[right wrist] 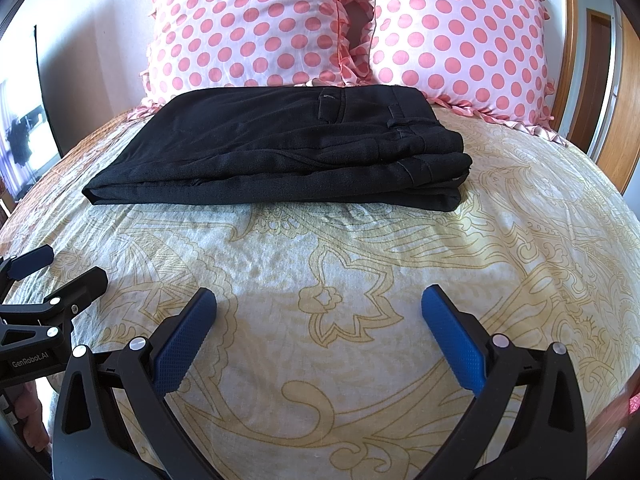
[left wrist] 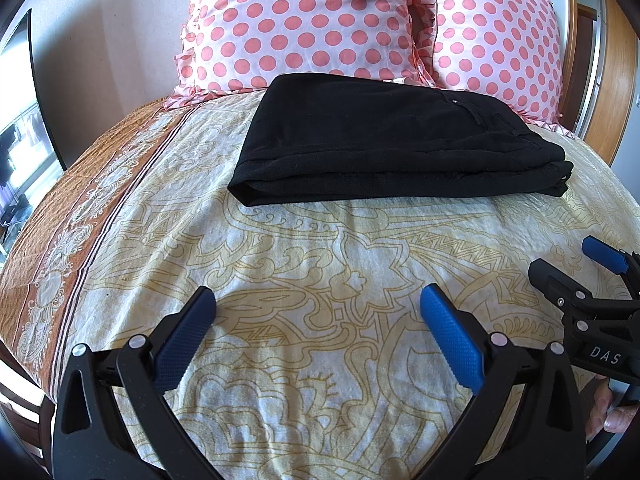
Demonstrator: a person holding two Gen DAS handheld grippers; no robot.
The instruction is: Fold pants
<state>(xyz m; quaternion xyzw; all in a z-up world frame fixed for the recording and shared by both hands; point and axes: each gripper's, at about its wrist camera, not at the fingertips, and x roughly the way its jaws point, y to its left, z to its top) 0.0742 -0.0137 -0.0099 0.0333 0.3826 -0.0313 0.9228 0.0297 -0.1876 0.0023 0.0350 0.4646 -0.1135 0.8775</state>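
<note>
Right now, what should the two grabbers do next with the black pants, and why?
Probably nothing more than drawing back: the black fabric pants already lie folded in a flat stack on the yellow patterned bedsheet, and the left gripper and right gripper are both open, holding nothing.

Both cameras sit low over the near part of the bed [left wrist: 280, 240], looking forward along their blue pads toward the far end, where two polka-dot pillows [left wrist: 304, 24] stand. The left wrist view looks from the left, with the right hand-held gripper [left wrist: 568, 268] showing at its right edge. The right wrist view looks from the right, with the left hand-held gripper [right wrist: 60, 272] at its left edge. Both share the folded black pants [right wrist: 280, 148] lying mid-bed, the pillows and the patterned sheet; neither is close to the pants
</note>
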